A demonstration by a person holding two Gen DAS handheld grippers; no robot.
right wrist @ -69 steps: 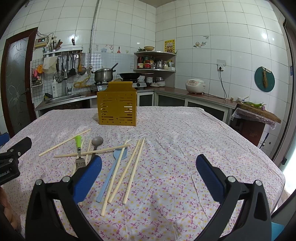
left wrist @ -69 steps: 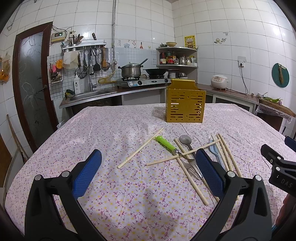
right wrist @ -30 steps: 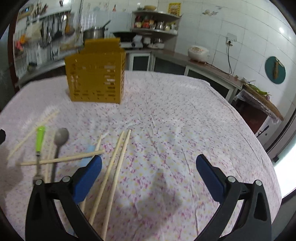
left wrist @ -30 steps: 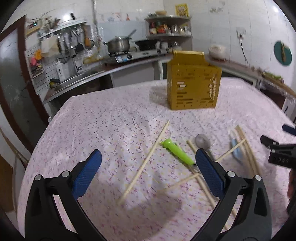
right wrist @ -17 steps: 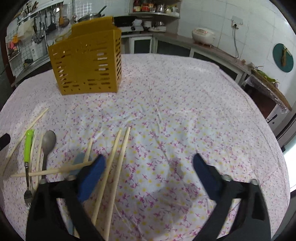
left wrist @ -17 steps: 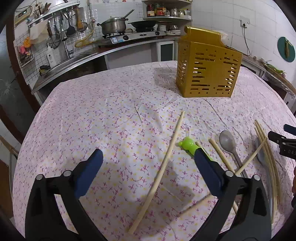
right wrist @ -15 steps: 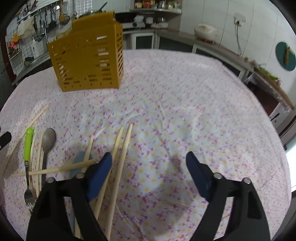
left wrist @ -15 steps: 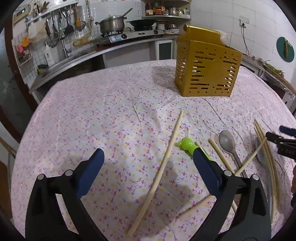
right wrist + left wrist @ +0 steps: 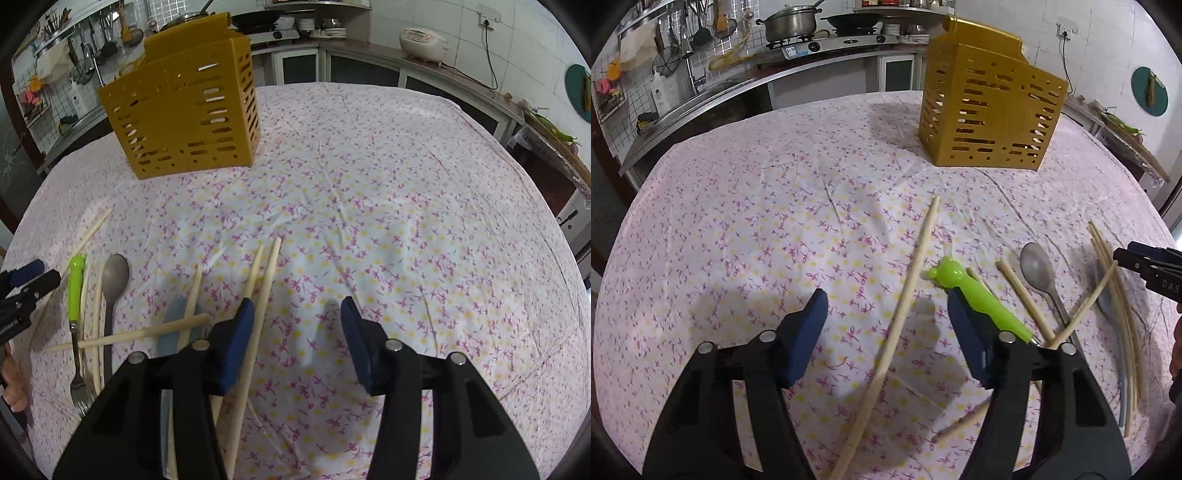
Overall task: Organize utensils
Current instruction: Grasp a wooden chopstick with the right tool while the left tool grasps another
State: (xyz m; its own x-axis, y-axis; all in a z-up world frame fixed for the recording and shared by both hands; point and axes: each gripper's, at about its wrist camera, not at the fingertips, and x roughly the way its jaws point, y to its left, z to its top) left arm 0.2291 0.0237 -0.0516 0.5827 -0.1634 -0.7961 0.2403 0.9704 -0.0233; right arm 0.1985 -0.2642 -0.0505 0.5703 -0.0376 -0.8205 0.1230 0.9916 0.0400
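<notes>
Left gripper [image 9: 884, 306]: jaws part-way apart and just closing, straddling one chopstick [image 9: 902, 306] that lies on the cloth between the blue pads; the pads stand clear of it. Right gripper [image 9: 295, 317]: jaws likewise part-way apart and just closing, over a pair of chopsticks [image 9: 264, 280]; the left pad [image 9: 236, 339] overlaps the pair in the right wrist view, and contact cannot be told. Neither tool clamps anything.

Room: white-tiled kitchen. Counter [image 9: 746, 81] along the back wall, with a sink, a stove carrying a pot [image 9: 790, 24] and a pan, hanging tools on a rail, and a rice cooker [image 9: 423, 42] at the right.

Surface: table under a floral cloth [image 9: 757, 221], white with pink and yellow print, slightly creased.

Holder [image 9: 990, 110]: one yellow slotted box, upright at the far side of the table, well apart from both tools.

Utensils, all lying loose on the cloth between the holder and the grippers:
- Chopsticks: about seven visible, some crossing; one [image 9: 140, 334] lies across the others.
- Spoons: two. One metal [image 9: 1036, 266], bowl toward the holder; one pale blue [image 9: 173, 325], partly under chopsticks.
- Fork: one, green handle [image 9: 975, 295], tines [image 9: 79, 391] toward the camera, just beside the metal spoon.

A fingertip [image 9: 13, 384] shows at the left edge of the right wrist view.
</notes>
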